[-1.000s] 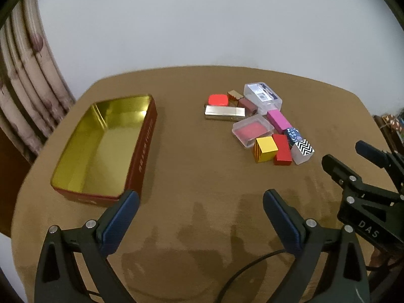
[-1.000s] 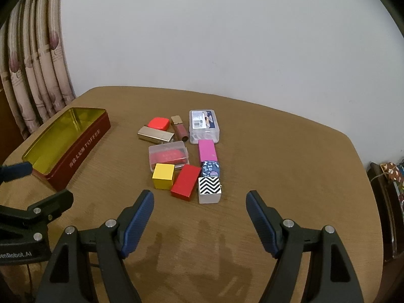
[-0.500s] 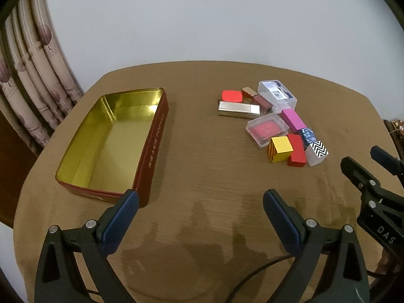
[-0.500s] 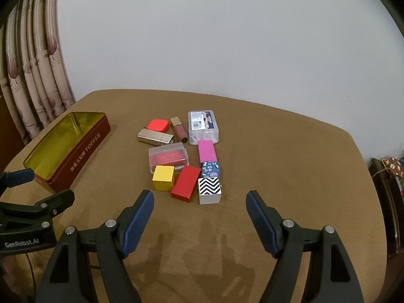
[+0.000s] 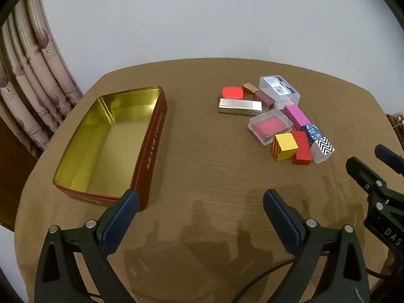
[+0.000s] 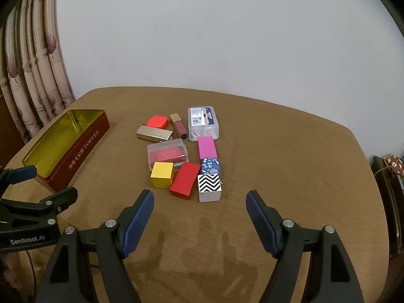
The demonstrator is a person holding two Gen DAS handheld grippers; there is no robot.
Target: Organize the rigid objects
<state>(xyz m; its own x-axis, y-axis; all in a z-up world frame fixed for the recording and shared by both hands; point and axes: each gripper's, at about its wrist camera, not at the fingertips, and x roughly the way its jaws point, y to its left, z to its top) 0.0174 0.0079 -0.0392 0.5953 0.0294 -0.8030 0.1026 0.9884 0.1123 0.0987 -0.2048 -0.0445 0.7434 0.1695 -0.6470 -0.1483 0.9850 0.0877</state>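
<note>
Just ahead of the wide-open right gripper the zigzag box is found, nearer than the spread, empty left gripper

Left gripper hovers spread beside empty tin.

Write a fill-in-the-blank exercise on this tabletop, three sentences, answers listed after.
1. The open tin holds ____.
2. The block with the black-and-white zigzag top touches the ____ block on its left.
3. Both the left gripper and the right gripper have their jaws ____.

Missing words: nothing; red; open
</note>
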